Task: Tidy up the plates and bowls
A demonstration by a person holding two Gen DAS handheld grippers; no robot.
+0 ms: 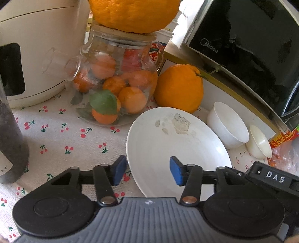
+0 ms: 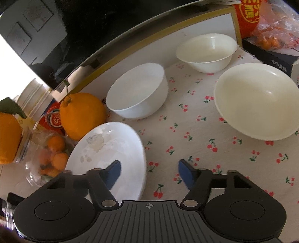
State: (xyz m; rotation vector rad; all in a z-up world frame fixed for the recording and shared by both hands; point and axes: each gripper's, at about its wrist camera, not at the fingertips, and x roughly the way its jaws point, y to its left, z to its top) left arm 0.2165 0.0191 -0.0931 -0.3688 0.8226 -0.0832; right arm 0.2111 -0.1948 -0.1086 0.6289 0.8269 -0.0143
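Note:
A white plate (image 1: 168, 142) with smears lies on the cherry-print cloth; it also shows in the right wrist view (image 2: 110, 149). My left gripper (image 1: 147, 171) is open, its jaws straddling the plate's left rim. My right gripper (image 2: 148, 172) is open, straddling the plate's right rim. A white bowl (image 2: 138, 93) stands behind the plate, a smaller cream bowl (image 2: 206, 51) farther back, and a large cream bowl (image 2: 257, 101) at right. In the left wrist view the white bowl (image 1: 227, 125) and the cream bowl (image 1: 259, 142) stand right of the plate.
A glass jar of small oranges (image 1: 115, 89) with a big orange (image 1: 134, 15) on its lid stands behind the plate, another big orange (image 1: 178, 88) beside it. A cream appliance (image 1: 33, 52), a dark bottle (image 1: 11, 142) and a black microwave (image 1: 248, 46) surround the area. A bag (image 2: 274, 28) lies back right.

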